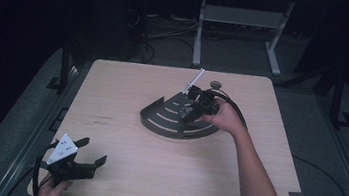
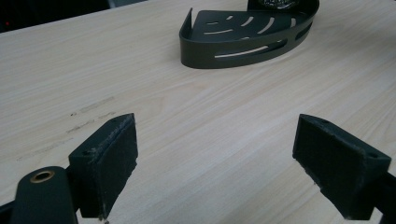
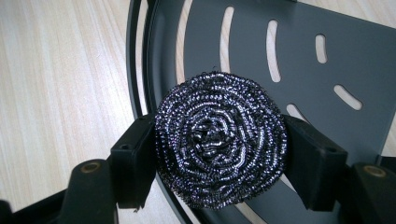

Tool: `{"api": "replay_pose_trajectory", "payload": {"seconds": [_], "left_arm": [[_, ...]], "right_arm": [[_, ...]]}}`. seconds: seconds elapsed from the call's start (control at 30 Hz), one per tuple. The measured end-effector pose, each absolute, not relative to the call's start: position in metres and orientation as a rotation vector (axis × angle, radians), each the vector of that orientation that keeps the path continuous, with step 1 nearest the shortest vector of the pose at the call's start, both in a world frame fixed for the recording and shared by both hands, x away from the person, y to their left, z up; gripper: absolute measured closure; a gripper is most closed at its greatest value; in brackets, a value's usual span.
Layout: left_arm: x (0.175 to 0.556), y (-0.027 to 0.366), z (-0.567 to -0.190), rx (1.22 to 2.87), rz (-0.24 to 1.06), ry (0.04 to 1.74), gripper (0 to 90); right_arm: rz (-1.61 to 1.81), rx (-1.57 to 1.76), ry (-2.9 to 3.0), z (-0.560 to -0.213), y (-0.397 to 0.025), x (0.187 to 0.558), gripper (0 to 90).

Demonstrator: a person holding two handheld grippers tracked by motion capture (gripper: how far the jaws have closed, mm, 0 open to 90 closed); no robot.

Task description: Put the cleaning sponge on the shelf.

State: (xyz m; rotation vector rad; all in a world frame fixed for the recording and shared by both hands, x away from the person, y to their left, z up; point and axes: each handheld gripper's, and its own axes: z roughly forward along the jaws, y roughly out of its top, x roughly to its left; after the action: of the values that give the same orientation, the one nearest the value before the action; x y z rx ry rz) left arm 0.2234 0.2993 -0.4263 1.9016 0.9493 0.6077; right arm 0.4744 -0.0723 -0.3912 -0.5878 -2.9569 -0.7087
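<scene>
Nearest to us, at about seven o'clock on the table (image 1: 117, 181), our left gripper (image 1: 86, 153) rests with its jaws spread wide and nothing between them; in the left gripper view the two black pads (image 2: 109, 161) frame only bare wood, with the dark corner shelf (image 2: 243, 39) lying well apart toward twelve o'clock. It poses little risk where it sits, though its cable could drag if we swing it carelessly. Farther out, near the table's centre and slightly toward one o'clock, our right gripper (image 1: 197, 103) hovers over the slotted shelf (image 1: 174, 120), its jaws closed on the steel wool scourer (image 3: 220, 137), which they squeeze from both sides at its widest part. The scourer sits over the curved front rim of the shelf (image 3: 355, 56), part above the slotted floor and part above the table beyond the rim. We judge that this is where things could go wrong: if we let go here, the springy ball may land on the rim and roll off onto the wood instead of settling inside. The coiled wire may also snag on the rough pad faces and cling as the jaws part, tugging the scourer sideways. Pressing down too hard could tip or slide the light shelf. Beyond, at twelve o'clock, a thin white stick (image 1: 195, 80) stands up from the gripper.
</scene>
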Motion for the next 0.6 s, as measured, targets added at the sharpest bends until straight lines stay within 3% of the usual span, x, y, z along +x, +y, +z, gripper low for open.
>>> {"api": "replay_pose_trajectory", "payload": {"seconds": [0.6], "left_arm": [[0.223, 0.299, -0.426, 1.902, 0.607, 0.95, 13.3]], "right_arm": [[-0.684, -0.639, -2.948, -0.409, -0.073, 0.479, 31.2]]}}
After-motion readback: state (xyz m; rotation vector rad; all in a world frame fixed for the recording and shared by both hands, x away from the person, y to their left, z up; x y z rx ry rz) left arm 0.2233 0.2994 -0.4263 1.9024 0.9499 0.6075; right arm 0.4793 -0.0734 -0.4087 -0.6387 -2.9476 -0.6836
